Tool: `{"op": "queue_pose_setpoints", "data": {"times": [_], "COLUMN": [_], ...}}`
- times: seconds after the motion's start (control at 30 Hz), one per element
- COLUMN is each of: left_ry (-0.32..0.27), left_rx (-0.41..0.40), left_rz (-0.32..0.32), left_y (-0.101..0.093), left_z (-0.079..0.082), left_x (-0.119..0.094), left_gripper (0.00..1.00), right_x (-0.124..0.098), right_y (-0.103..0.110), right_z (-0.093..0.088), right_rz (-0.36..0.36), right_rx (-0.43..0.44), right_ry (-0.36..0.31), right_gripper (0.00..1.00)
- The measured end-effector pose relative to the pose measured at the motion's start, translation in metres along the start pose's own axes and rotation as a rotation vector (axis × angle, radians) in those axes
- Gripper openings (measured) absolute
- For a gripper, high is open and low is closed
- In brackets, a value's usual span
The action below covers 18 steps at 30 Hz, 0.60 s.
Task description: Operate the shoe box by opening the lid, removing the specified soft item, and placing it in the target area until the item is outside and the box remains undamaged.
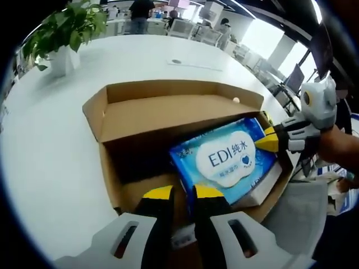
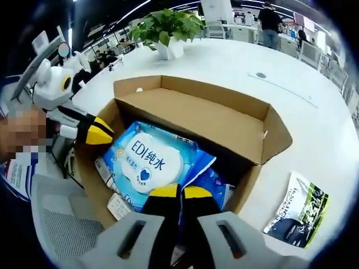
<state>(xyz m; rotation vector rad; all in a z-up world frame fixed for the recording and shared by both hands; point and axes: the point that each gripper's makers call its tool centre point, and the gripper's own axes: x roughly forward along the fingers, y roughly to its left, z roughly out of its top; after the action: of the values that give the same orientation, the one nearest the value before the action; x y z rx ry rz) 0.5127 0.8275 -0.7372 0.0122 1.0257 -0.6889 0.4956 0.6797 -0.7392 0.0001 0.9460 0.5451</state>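
The cardboard shoe box [image 1: 168, 115] [image 2: 202, 115] stands open on the white table, its lid folded back on the far side. A blue wet-wipe pack [image 1: 224, 159] [image 2: 148, 159] with a white label lies tilted inside, over other blue and white packs. My left gripper [image 1: 183, 193] [image 2: 96, 133] is shut on the box's end wall, with cardboard between its yellow-tipped fingers. My right gripper [image 2: 179, 191] [image 1: 269, 140] is shut on the edge of the blue pack, low over the box's long side.
A potted plant [image 1: 67, 33] [image 2: 168, 28] stands at the table's far side. A dark printed packet [image 2: 297, 210] lies on the table beside the box. A grey mesh chair [image 2: 61, 224] sits below the table edge. People and desks are far behind.
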Motion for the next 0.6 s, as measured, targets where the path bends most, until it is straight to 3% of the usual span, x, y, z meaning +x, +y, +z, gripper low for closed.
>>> {"op": "queue_pose_setpoints", "data": {"times": [0.6], "left_ry": [0.028], "left_rx": [-0.01], "left_rz": [-0.025], "left_y": [-0.011], "left_z": [0.0], "left_x": [0.019], "left_gripper": [0.11], "right_x": [0.003], "right_y": [-0.003], "right_z": [-0.003], "right_rz": [-0.001], "right_rx": [0.002], "right_ry": [0.0], "right_gripper": [0.0]}}
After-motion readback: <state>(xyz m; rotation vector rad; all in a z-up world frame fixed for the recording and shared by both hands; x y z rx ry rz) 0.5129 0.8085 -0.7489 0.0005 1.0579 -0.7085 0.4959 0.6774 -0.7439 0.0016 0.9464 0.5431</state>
